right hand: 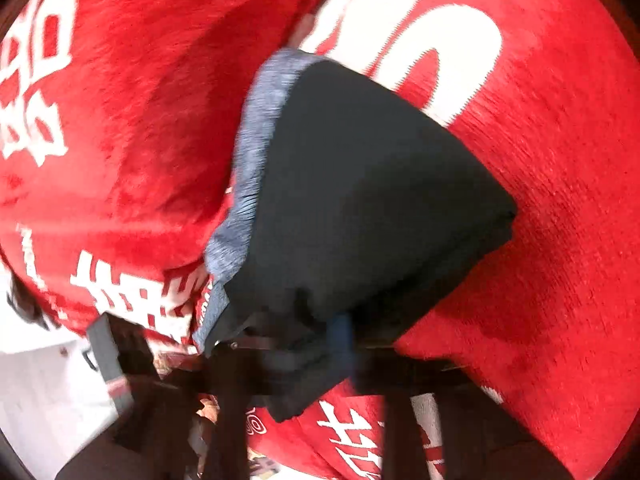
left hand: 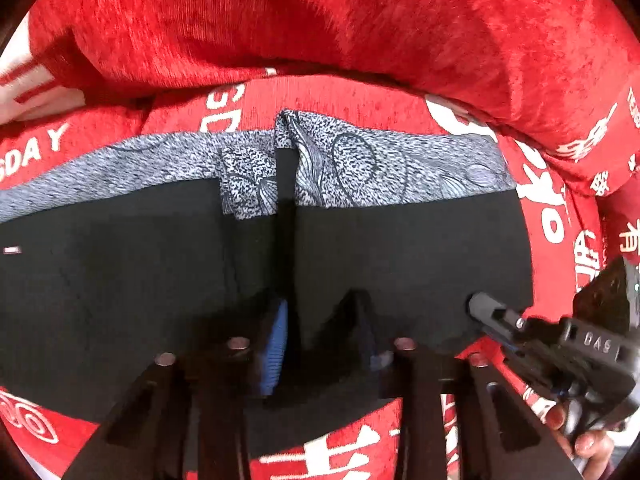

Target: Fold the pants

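Left gripper (left hand: 320,328) jaws pinch the near black edge of the pants (left hand: 400,248), ready to lift a fold; right gripper (right hand: 304,344) jaws clamp its corner; grey waistband (left hand: 380,164) lies beyond on the red blanket (left hand: 360,32)

The left gripper (left hand: 320,332) points steeply down, its two black fingers close together with a fold of black cloth pinched between the blue pads (left hand: 276,344). The right gripper (left hand: 486,308) comes in from the right side of the left wrist view, lower and near the right edge, its dark fingers brought together at a blunt tip. A hand (left hand: 580,432) grips its handle from below, fingers curled around it. In the right wrist view, which is blurred, the right gripper (right hand: 316,344) is closed on the near edge of the black cloth.
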A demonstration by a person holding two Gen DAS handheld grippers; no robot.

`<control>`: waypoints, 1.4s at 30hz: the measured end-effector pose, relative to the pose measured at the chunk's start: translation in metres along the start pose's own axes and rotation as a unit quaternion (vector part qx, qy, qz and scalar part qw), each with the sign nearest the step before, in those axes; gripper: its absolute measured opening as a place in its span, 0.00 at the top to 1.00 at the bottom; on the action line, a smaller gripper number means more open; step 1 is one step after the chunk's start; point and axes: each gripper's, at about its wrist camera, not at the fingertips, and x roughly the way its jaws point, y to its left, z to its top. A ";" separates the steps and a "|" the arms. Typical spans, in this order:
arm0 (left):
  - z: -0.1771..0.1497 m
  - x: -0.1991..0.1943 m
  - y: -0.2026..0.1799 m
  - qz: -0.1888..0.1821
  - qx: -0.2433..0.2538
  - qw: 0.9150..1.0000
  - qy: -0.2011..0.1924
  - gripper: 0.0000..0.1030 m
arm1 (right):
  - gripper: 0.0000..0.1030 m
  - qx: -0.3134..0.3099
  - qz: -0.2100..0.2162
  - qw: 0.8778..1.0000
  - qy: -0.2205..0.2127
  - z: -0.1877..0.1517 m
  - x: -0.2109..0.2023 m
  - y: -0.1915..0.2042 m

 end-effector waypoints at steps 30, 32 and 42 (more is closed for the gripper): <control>-0.008 0.010 -0.007 0.130 -0.019 0.990 -0.054 0.10 | 0.84 -0.227 -0.142 0.963 -0.006 0.082 0.008 0.067; -0.017 0.006 -0.001 0.134 -0.019 0.989 -0.054 0.09 | 0.84 -0.240 -0.150 0.959 -0.010 0.074 0.015 0.069; -0.059 -0.042 0.024 0.172 -0.051 0.983 -0.034 0.09 | 0.81 -0.292 -0.158 0.941 0.071 0.004 0.011 0.083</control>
